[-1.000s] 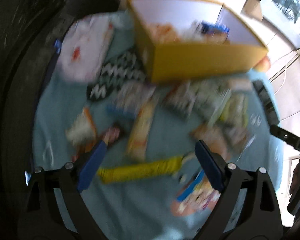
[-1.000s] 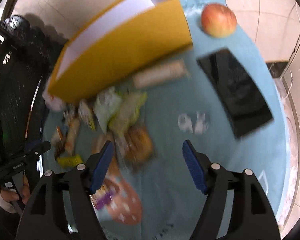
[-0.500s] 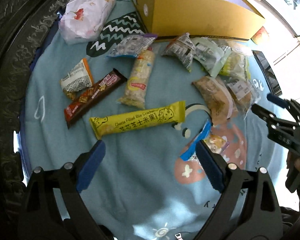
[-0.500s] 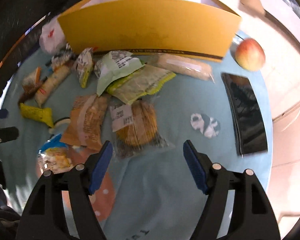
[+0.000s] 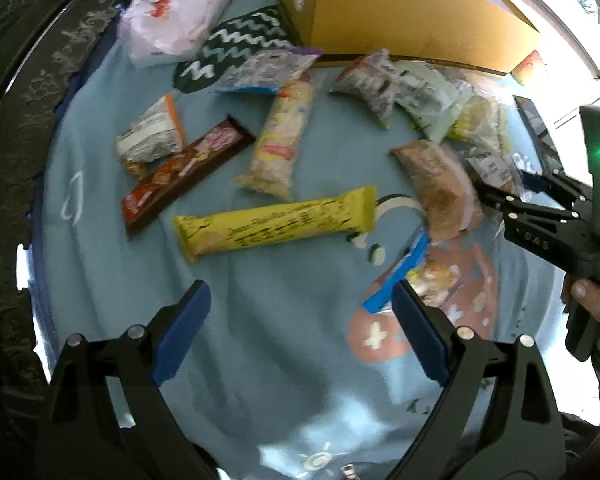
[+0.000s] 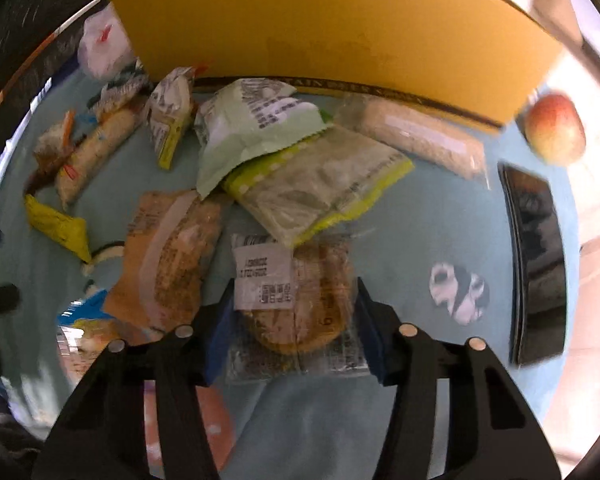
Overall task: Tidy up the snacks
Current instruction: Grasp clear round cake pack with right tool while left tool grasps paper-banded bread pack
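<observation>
Snacks lie scattered over a pale blue cloth on the tabletop, in front of a yellow box that stands at twelve o'clock in both views. In the right wrist view the right claw is closing around a clear-wrapped round cake with a white label; the packet sits between the blue pads, its long axis running from six towards twelve o'clock along the fingers, and the pads look close to its sides, though firm contact cannot be confirmed. That packet is plainly the right hand's to take. The left claw hangs spread and empty above bare cloth, with a long yellow rice-cracker bar just beyond it at twelve o'clock, lying crosswise from about eight to two o'clock. A brown chocolate bar lies further off at eleven. The coming lift probably depends on the right pads squeezing the cake's wrapper without catching the green-edged packet overlapping its far end.
</observation>
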### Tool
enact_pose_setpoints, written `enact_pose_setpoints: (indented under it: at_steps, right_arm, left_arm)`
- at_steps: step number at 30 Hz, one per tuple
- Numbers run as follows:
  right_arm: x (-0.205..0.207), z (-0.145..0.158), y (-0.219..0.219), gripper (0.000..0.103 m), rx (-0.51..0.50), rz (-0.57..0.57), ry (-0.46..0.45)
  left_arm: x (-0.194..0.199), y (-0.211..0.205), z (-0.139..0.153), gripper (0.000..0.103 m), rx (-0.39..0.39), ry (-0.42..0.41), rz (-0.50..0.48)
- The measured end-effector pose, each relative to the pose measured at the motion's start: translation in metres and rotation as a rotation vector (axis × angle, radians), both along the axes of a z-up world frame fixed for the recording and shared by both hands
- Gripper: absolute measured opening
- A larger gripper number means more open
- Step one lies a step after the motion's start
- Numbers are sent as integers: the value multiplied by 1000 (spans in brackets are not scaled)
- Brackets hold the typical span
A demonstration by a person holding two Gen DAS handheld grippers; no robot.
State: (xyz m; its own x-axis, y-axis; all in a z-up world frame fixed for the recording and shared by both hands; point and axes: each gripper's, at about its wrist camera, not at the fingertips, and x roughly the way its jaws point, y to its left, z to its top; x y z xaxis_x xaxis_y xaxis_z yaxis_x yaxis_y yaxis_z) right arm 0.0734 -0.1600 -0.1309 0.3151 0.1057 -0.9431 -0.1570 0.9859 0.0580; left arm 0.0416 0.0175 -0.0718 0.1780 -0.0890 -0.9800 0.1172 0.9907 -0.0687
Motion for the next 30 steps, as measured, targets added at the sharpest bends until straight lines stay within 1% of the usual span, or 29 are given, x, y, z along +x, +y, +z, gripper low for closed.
enact_pose_setpoints:
  at_steps: [2, 3, 4, 6, 8, 11, 14, 18, 21, 23, 24, 25, 26, 29, 30]
  right_arm:
    - [-10, 10, -17, 55, 86, -51, 3]
    - [-16, 14, -24, 55, 113, -66, 4]
    - [-22, 17, -30, 55, 138, -80, 7]
    - [-37, 23, -44, 55, 186, -115, 16]
    - [-48, 24, -54, 55, 210, -136, 24]
    - [-68, 27, -60, 55, 232, -170, 27]
    - [-79, 28, -62, 55, 235, -193, 23]
    - [-85, 26, -66, 55, 242, -218, 22]
    - [-92, 26, -74, 55, 245, -235, 25]
    - [-93, 26, -77, 55, 248, -240, 24]
    - [-91, 26, -76, 55, 249, -238, 24]
    - [-91, 26, -74, 55, 249, -235, 24]
    - [-89, 27, -72, 55, 251, -233, 21]
    - [-84, 34, -68, 55, 260, -216, 5]
    - [-81, 37, -65, 55, 263, -205, -1]
  left_arm:
    - [4, -10, 1, 93, -29, 8, -4]
    - [7, -16, 1, 93, -40, 12, -11]
    - [10, -22, 2, 93, -44, 16, -22]
    - [18, -44, 2, 93, -26, 11, -60]
    - [25, -64, 1, 93, -22, 9, -91]
    - [40, -88, -6, 93, -17, 25, -94]
    - [58, -104, -20, 93, -15, 60, -67]
    - [74, -114, -41, 92, 1, 115, -19]
    - [78, -118, -58, 79, 9, 167, 5]
    - [75, -123, -57, 71, 39, 128, -22]
    - [74, -122, -56, 63, 53, 115, -28]
    - [73, -122, -54, 47, 55, 104, -33]
    - [71, -120, -52, 41, 59, 90, -47]
    - [65, -106, -47, 39, 9, 96, -50]
    - [63, -102, -46, 39, 11, 90, -50]
